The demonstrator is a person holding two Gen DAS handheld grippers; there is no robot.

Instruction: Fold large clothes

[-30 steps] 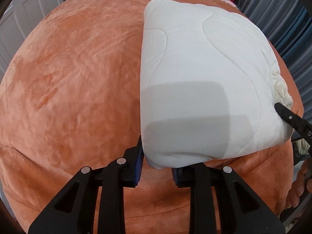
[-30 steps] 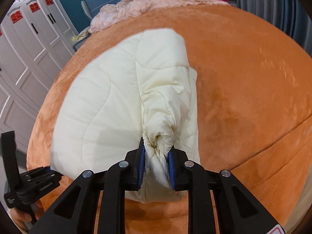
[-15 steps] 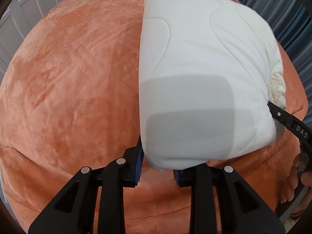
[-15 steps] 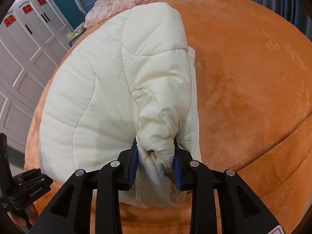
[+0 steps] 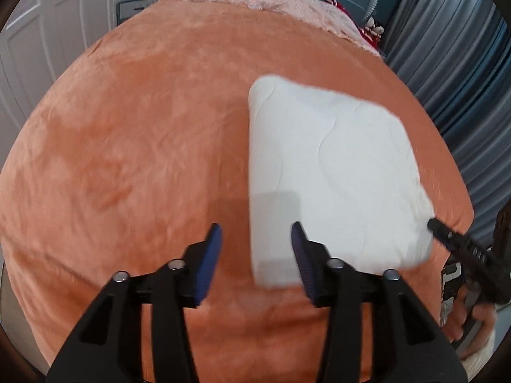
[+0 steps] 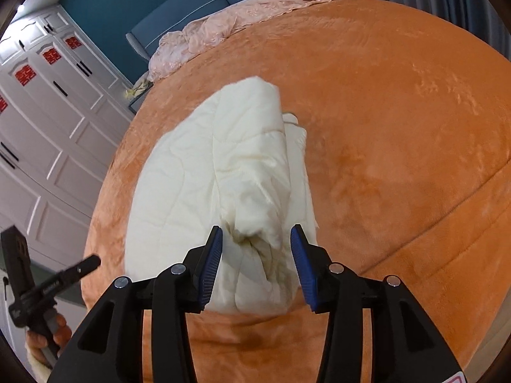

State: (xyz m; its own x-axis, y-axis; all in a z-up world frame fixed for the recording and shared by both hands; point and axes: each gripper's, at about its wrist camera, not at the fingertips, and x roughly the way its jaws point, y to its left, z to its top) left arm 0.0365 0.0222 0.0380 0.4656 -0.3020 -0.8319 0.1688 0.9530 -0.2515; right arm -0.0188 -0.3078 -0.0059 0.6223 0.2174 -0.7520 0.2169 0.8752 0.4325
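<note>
A folded cream quilted jacket (image 5: 332, 172) lies on the orange plush bed cover (image 5: 134, 146). My left gripper (image 5: 255, 242) is open above the jacket's near left corner and holds nothing. In the right wrist view the jacket (image 6: 217, 185) lies as a thick bundle with its bunched end toward me. My right gripper (image 6: 255, 249) is open, its blue pads on either side of that bunched end, apart from it. The right gripper's tip also shows in the left wrist view (image 5: 447, 233) at the jacket's right edge.
A pink lace blanket (image 6: 230, 28) lies at the head of the bed by a blue headboard (image 6: 198, 3). White wardrobe doors (image 6: 48, 121) stand at the left. Grey curtains (image 5: 453, 51) hang at the right. The bed's front edge is just below both grippers.
Both grippers have opened and let go of the jacket, then pulled back and up. The jacket now lies flat on the bed, farther from both cameras.
</note>
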